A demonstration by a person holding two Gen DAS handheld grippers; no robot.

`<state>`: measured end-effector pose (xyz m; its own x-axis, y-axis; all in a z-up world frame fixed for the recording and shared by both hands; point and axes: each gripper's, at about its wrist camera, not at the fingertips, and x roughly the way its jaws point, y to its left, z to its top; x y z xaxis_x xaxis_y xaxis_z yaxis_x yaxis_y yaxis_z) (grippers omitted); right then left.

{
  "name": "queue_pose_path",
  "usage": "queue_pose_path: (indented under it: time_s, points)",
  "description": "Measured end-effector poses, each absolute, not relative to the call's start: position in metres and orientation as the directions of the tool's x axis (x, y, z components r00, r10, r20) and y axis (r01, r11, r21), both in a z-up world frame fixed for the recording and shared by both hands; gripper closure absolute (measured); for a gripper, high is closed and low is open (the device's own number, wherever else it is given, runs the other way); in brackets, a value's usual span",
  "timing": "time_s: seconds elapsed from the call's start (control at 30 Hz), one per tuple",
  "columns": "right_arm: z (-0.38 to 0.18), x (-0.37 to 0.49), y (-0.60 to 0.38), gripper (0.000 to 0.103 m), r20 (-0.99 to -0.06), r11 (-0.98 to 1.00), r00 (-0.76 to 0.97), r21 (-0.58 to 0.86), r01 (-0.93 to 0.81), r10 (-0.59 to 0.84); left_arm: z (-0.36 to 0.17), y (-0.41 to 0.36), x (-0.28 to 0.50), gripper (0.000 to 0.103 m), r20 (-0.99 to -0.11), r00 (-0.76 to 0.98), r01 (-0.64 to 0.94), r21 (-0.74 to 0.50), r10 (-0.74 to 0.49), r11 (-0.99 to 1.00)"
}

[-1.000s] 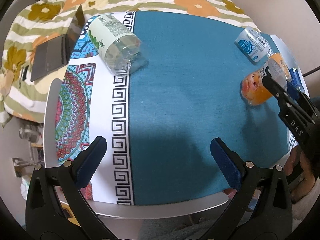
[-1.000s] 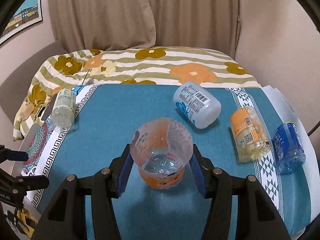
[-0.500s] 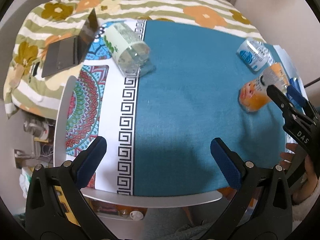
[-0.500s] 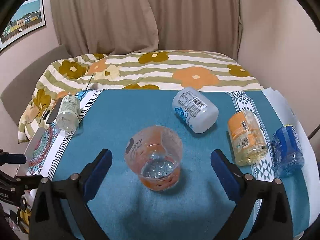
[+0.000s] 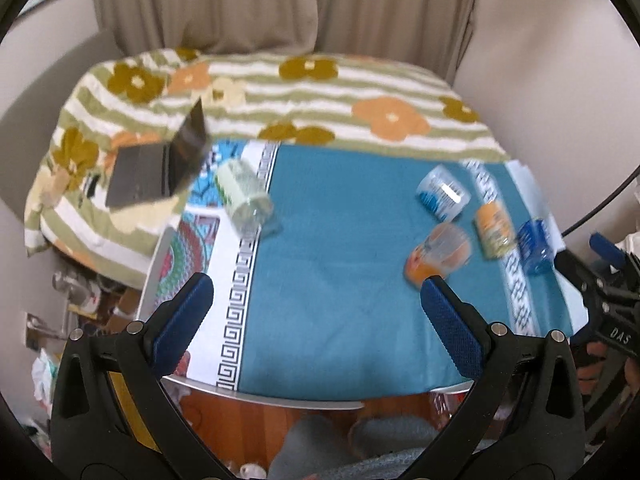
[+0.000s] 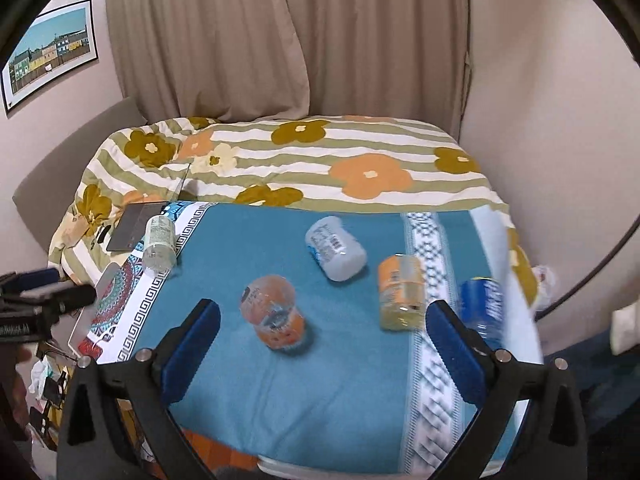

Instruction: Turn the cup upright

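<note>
Cup (image 6: 276, 314) upright on the teal desk (image 6: 320, 380); we see both the left hand-held gripper (image 5: 316, 296) and the right hand-held gripper (image 6: 322, 322) spread, gripping nothing.

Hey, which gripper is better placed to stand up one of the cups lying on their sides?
Right, probably. The right gripper is open, with the orange-label cup and blue cup lying close ahead. The left gripper faces bare blue cloth.

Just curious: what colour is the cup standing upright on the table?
Clear plastic with an orange base, seen best in the right wrist view.
</note>
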<state>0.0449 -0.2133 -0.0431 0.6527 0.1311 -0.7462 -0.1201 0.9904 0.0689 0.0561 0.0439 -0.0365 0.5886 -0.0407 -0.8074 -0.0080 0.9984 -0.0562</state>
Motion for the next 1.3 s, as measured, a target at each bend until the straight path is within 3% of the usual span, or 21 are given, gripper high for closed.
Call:
queue_pose_path:
  time_s: [0.5, 1.3]
  points:
    - [-0.030, 0.014, -0.246, 0.000, -0.802, 0.999, 0.596, 0.031, -0.013, 0.032, -0.018, 0.011, 0.012, 0.000, -0.739, 0.674, 0.017, -0.004, -0.014, 1.000]
    - [-0.021, 0.007, -0.252, 0.000, -0.786, 0.999, 0.618, 0.043, 0.019, 0.022, -0.003, 0.003, 0.012, 0.000, -0.701, 0.713, 0.044, 0.004, -0.029, 0.999]
